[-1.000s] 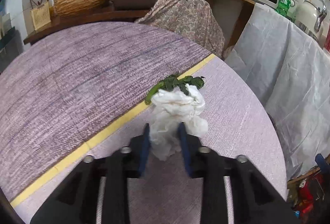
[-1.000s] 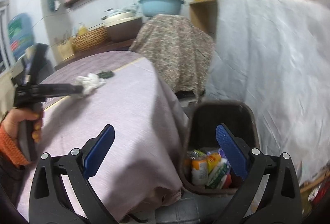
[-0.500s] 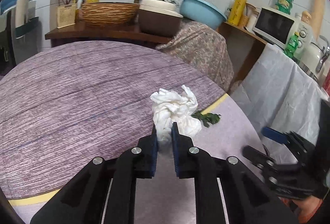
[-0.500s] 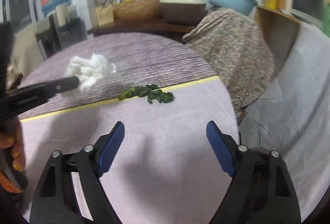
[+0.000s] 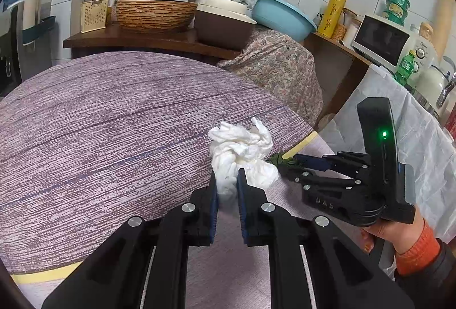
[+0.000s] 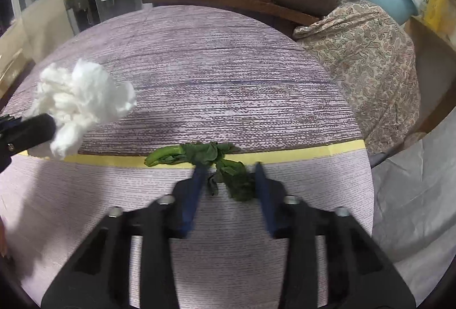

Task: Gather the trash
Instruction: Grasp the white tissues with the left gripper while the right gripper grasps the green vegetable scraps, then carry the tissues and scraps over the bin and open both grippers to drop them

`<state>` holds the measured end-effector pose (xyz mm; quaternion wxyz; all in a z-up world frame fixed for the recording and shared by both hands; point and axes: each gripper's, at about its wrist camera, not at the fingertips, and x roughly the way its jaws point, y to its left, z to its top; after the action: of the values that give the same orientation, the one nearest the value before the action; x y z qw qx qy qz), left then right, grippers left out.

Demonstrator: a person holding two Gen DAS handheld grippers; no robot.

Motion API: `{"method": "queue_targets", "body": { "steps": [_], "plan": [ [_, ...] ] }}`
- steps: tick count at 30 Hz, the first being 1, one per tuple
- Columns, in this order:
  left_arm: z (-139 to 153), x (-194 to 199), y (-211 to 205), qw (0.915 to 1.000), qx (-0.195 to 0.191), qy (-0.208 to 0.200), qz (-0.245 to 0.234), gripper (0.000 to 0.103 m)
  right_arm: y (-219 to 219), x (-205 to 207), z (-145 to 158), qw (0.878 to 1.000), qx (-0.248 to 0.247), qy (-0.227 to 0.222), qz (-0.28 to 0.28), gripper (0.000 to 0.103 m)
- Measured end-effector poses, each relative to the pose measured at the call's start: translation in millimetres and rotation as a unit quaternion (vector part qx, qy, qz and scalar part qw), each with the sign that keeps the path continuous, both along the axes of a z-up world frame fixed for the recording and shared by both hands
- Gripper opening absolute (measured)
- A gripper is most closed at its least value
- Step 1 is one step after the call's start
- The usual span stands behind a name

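We hold a crumpled white paper tissue (image 5: 240, 155) pinched between the left tongs (image 5: 227, 189), lifted off the round purple-striped tablecloth (image 5: 114, 121). Our right tongs (image 6: 229, 180) have just been closing around a wilted green leafy vegetable scrap (image 6: 211, 156) lying between the blue pads on the yellow tape line (image 6: 299, 155); contact is unclear. Their black body reads "UAS".
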<state>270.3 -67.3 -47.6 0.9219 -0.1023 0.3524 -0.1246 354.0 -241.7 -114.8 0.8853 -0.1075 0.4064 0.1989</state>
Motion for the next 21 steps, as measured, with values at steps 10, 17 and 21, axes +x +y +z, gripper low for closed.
{"method": "queue_targets", "body": {
  "steps": [10,17,21],
  "plan": [
    [-1,0,-2,1.0000,-0.002,0.000,-0.005,0.013,-25,-54,9,0.997,0.071,-0.026,-0.027,0.011],
    [1,-9,-18,0.9994,-0.006,0.000,-0.035,0.013,-77,-141,30,0.988,0.101,-0.085,-0.083,0.011],
    [5,-25,-44,0.9969,-0.005,-0.009,-0.078,0.013,-117,-196,37,0.981,0.095,-0.115,-0.126,0.011]
  ]
}}
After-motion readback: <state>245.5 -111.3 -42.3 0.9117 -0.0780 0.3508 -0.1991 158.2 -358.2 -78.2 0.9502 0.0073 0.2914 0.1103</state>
